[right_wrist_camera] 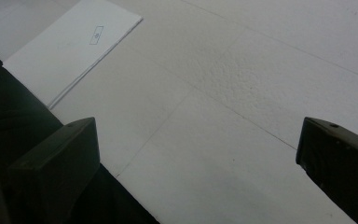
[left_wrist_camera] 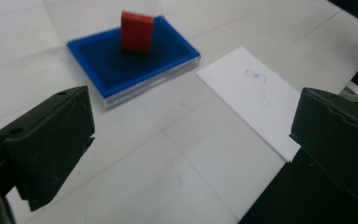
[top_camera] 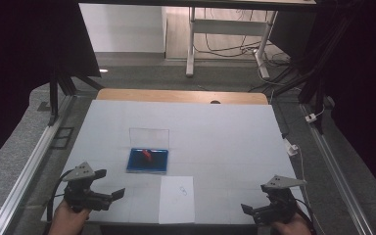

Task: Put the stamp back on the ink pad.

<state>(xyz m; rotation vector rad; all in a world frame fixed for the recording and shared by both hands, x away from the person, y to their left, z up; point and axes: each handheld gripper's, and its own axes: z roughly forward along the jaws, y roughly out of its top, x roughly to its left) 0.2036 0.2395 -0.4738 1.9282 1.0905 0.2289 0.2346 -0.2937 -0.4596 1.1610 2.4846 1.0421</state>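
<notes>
Both jaws wide & empty, left gripper [top_camera: 108,194] & right gripper [top_camera: 252,210] parked at desk's near corners, prob. to keep clear approach to red stamp [top_camera: 147,155] upright in blue-lined open case [top_camera: 147,161] mid-desk, white sheet [top_camera: 176,199] at near edge ready for stamping.

Right gripper [right_wrist_camera: 200,172]: two black jaws rise from the lower corners, set wide apart, nothing between them. Beneath lies the white table covering [right_wrist_camera: 261,84], faint seams crossing it, a slightly pebbled patch near the centre. White sheet of paper [right_wrist_camera: 70,44] lies flat at upper left, bearing a small printed rectangle; its text is too small to read. Dark area beyond the table edge at lower left.
</notes>
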